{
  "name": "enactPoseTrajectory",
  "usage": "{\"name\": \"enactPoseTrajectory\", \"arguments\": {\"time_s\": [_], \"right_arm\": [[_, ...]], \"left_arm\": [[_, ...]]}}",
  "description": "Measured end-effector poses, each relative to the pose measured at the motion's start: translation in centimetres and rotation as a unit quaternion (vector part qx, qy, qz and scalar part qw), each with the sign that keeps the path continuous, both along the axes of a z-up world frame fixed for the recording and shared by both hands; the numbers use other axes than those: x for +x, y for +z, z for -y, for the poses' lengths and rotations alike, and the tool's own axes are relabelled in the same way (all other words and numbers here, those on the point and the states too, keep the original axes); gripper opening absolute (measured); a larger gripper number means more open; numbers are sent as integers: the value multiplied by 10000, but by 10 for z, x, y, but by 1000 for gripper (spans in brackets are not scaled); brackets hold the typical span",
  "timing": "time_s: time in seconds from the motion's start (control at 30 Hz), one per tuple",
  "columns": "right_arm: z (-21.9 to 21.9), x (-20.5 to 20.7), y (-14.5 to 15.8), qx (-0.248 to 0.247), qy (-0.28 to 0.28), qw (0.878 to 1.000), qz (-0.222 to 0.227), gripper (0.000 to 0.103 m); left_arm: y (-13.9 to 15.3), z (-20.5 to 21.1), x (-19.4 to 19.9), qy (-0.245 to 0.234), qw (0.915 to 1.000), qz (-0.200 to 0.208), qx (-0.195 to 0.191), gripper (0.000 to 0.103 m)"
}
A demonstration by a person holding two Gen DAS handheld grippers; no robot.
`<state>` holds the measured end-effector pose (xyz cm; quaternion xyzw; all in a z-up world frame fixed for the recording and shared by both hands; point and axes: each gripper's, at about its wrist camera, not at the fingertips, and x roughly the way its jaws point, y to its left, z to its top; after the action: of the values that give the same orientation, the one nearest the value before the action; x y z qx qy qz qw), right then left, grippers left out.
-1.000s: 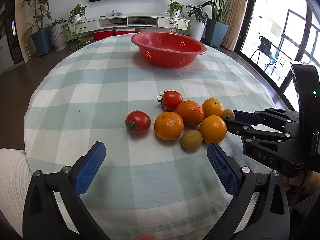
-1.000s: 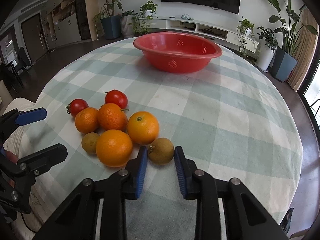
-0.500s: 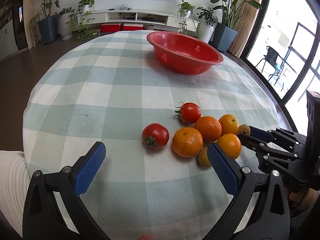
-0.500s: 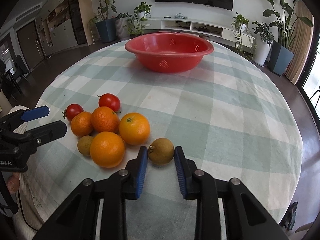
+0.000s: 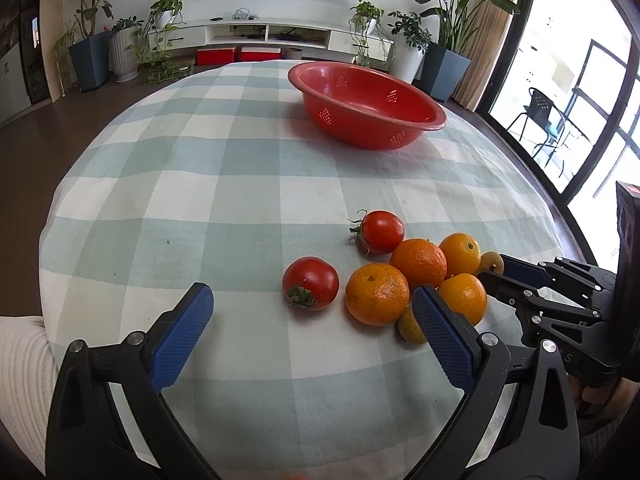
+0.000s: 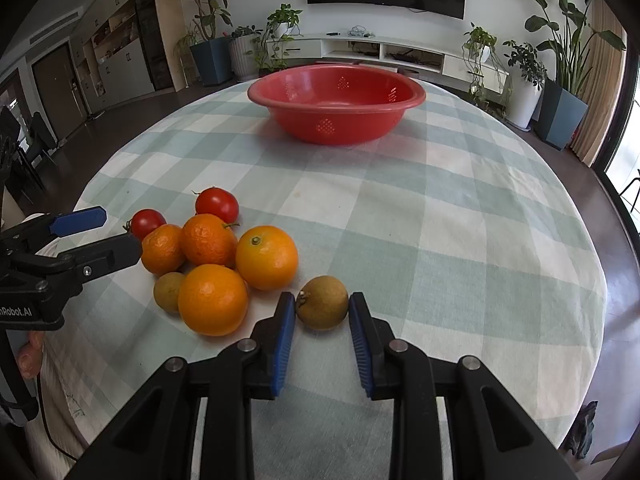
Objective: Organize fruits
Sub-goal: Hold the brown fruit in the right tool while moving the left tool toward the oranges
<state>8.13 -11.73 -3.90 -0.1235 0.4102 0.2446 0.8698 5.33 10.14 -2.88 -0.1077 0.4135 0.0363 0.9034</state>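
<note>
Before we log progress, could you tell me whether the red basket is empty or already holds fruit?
Empty: the red basket shows only its bare inside, and every fruit lies on the tablecloth.

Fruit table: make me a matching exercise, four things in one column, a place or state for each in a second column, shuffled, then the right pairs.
1. red basin
2. brown fruit
3. left gripper
4. right gripper

a. jaws wide, closing, nothing gripped
b. far side of table, empty
c. between two blue pads
d. shut on a fruit

Pairs: 1-b, 2-c, 3-a, 4-d
</note>
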Motion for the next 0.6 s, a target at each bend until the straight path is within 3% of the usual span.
{"name": "enactPoseTrajectory", "arguments": {"time_s": [0.1,0.2,0.6], "right_arm": [[0,0,0,7,-3,10000,-6,30],[0,0,0,6,-3,10000,-4,30],[0,0,0,9,-6,10000,-10,30]], "left_arm": [[-3,-5,4,2,9999,-79,-79,83],[-4,-10,5,-1,9996,-63,-258,80],[1,-21,6,103,9999,17,-128,71]]}}
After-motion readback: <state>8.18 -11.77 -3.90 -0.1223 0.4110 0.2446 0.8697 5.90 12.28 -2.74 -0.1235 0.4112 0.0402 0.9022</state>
